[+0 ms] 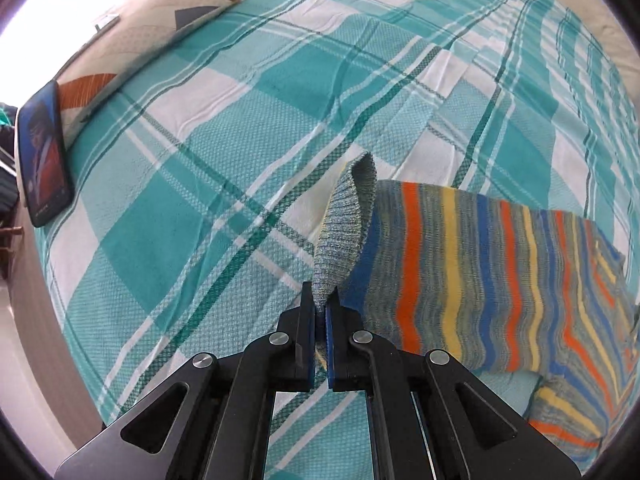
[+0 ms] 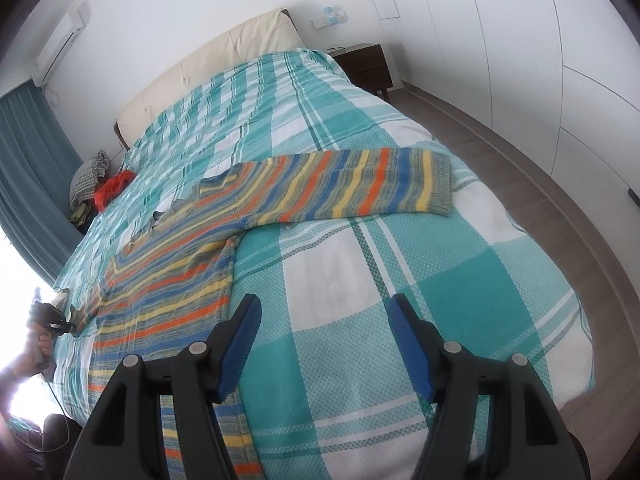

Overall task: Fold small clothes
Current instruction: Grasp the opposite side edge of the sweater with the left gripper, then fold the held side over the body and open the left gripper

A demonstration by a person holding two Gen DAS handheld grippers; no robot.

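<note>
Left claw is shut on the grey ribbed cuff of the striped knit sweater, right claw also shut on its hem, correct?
Not quite. The left claw is shut on the grey ribbed cuff of the striped knit sweater, but the right claw is open and holds nothing: its blue pads stand apart over the teal plaid bedspread, beside the sweater's edge. The right wrist view shows it.

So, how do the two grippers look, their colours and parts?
Both are the same build. The left gripper and the right gripper have black angular linkage arms with cut-out holes, round silver pivot pins, and flat fingers faced with ribbed blue pads.
</note>
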